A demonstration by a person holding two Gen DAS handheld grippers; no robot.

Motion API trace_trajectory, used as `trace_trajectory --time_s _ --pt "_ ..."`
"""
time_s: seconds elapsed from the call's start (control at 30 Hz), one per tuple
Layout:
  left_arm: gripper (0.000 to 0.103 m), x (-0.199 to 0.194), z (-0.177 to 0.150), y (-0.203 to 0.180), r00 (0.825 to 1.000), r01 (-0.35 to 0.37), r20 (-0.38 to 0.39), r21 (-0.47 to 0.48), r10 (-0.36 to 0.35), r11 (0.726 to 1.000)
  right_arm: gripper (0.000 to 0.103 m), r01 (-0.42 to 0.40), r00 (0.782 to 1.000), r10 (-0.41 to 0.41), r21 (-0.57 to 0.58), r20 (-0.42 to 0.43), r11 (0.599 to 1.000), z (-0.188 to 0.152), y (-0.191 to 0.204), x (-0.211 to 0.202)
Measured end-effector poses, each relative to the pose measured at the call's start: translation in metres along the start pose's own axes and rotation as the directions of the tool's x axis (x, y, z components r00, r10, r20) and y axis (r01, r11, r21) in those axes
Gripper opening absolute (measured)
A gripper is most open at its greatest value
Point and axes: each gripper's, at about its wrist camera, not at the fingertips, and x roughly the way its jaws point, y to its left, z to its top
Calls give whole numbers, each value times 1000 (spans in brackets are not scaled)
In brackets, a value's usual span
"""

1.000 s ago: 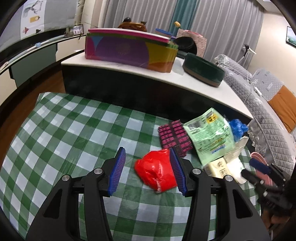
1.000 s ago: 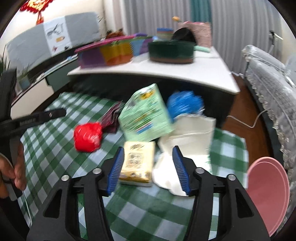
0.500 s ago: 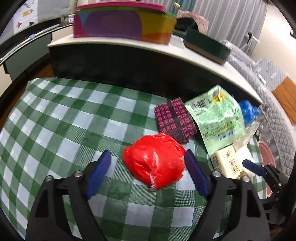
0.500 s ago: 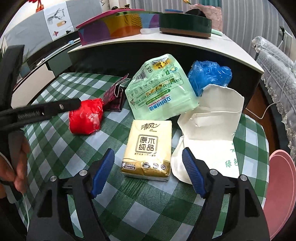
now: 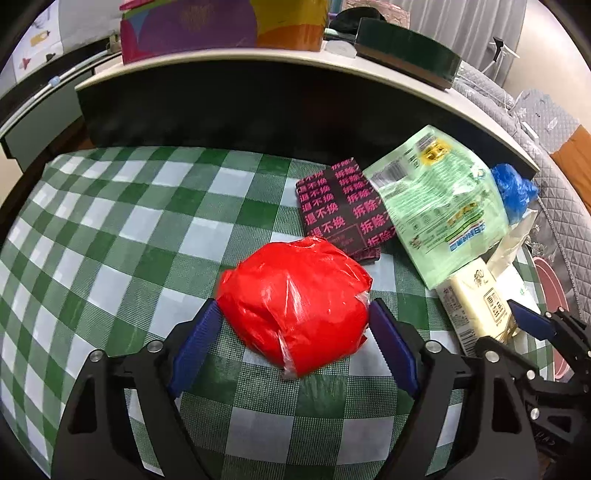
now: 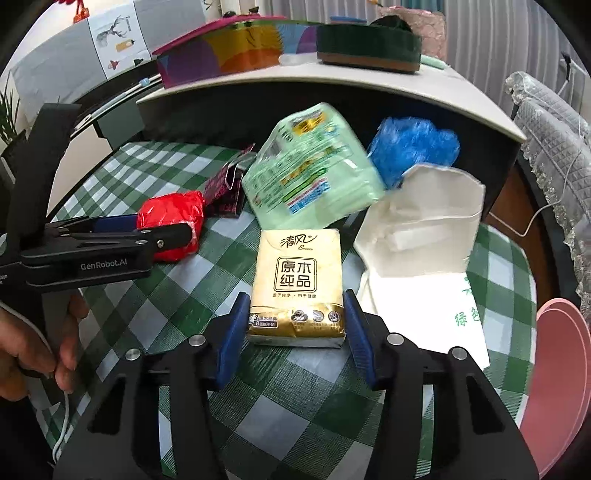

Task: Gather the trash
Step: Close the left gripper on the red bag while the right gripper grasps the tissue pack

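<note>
A crumpled red plastic bag [image 5: 295, 306] lies on the green checked tablecloth [image 5: 122, 236]. My left gripper [image 5: 293, 332] is open, with its blue pads on either side of the bag. A yellow tissue pack [image 6: 297, 284] lies in front of my right gripper [image 6: 295, 321], which is open with its pads flanking the pack's near end. Behind lie a black and pink wrapper [image 5: 341, 206], a pale green package [image 6: 310, 181], a blue plastic bag [image 6: 412, 147] and a white paper bag [image 6: 424, 229]. The left gripper also shows in the right wrist view [image 6: 147, 229] around the red bag [image 6: 171, 218].
A low white-topped cabinet [image 6: 424, 92] stands just behind the table, carrying a colourful box [image 5: 221, 26] and a dark green round tin [image 6: 369, 48]. A pink round bin [image 6: 557, 387] stands at the table's right edge. A quilted sofa [image 5: 546, 122] is at the far right.
Both grippers opened wider and moved forward and down. The left pads now straddle the red bag; the right pads now straddle the tissue pack.
</note>
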Motion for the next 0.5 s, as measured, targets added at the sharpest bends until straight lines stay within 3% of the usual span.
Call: trace_trajectory --time_s 0.5 --pt "73 -55 2 -22 994 -6 105 55 0 998 51 26 990 -32 46 135 999 3 -12 -55"
